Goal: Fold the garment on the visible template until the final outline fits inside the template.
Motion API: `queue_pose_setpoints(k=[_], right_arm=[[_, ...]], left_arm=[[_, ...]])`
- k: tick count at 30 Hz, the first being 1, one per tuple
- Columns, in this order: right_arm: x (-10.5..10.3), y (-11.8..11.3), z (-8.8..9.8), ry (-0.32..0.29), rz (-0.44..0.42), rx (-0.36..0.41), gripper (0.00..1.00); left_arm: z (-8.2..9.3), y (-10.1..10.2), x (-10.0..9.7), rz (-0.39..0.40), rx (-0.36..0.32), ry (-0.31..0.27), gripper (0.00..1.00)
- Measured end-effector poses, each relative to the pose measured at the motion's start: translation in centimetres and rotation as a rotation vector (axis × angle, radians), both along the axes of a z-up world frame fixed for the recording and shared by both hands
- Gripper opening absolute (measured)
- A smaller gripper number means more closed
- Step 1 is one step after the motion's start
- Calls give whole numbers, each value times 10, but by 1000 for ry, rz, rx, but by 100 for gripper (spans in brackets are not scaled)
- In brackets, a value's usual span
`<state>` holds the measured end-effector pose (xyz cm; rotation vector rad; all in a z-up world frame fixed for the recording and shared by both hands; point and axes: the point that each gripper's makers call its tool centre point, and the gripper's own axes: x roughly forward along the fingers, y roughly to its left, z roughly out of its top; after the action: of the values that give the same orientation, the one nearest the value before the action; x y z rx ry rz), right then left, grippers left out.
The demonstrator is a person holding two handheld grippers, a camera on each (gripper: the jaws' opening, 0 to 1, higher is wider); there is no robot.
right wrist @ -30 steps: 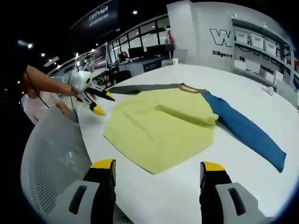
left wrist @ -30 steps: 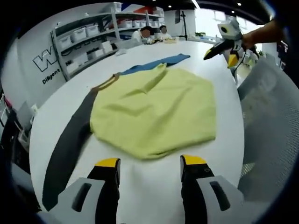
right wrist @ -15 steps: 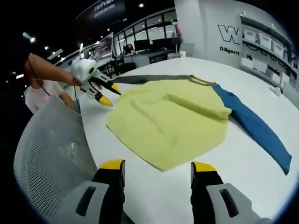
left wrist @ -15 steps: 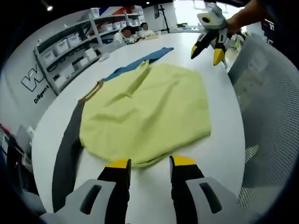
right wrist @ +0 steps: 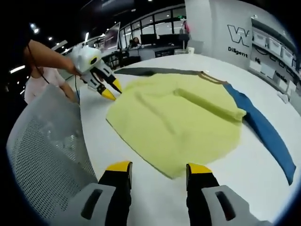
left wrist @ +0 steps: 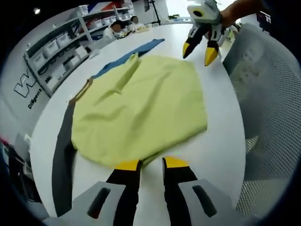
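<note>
Bright, even indoor light from ceiling spots point(right wrist: 34, 26) overhead, small hot dots against dark ceiling in right gripper view; window area point(left wrist: 176, 6) blown out white at top of left gripper view. Soft glare on white table point(left wrist: 225, 141), shadows faint and short under yellow garment point(left wrist: 141, 108). Strong fisheye bending at edges, shelves point(left wrist: 51, 52) and mesh chair point(right wrist: 42, 155) curved. Slight motion blur overall, background soft, lettering on wall point(right wrist: 240, 37) readable but smeared
</note>
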<state>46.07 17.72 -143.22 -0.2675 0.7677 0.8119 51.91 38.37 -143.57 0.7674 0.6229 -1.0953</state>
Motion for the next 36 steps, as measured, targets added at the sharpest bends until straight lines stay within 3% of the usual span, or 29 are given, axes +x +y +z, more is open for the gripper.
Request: queue_pose_setpoints(k=[8, 14, 16, 18, 21, 24, 33, 36], right_arm=[[5, 7, -13, -1, 35, -57, 33], [20, 0, -13, -38, 20, -126, 8], [22, -1, -12, -13, -7, -105, 0], [27, -5, -12, 10, -57, -101, 0], [27, -3, -8, 12, -63, -85, 0], [33, -4, 3, -26, -67, -78, 0], [74, 0, 58, -168, -106, -9, 0], [86, 2, 63, -194, -114, -25, 0]], left_arm=[[-5, -4, 2, 2, 9, 23, 10], [-6, -7, 6, 4, 30, 15, 6], [-6, -8, 8, 1, 42, 11, 4], [-6, -6, 11, -33, 79, -22, 1], [-5, -5, 10, 3, 65, 17, 0], [-2, 1, 9, 3, 60, 28, 0], [13, 26, 11, -18, 35, 33, 0], [16, 34, 9, -40, 31, 62, 0]])
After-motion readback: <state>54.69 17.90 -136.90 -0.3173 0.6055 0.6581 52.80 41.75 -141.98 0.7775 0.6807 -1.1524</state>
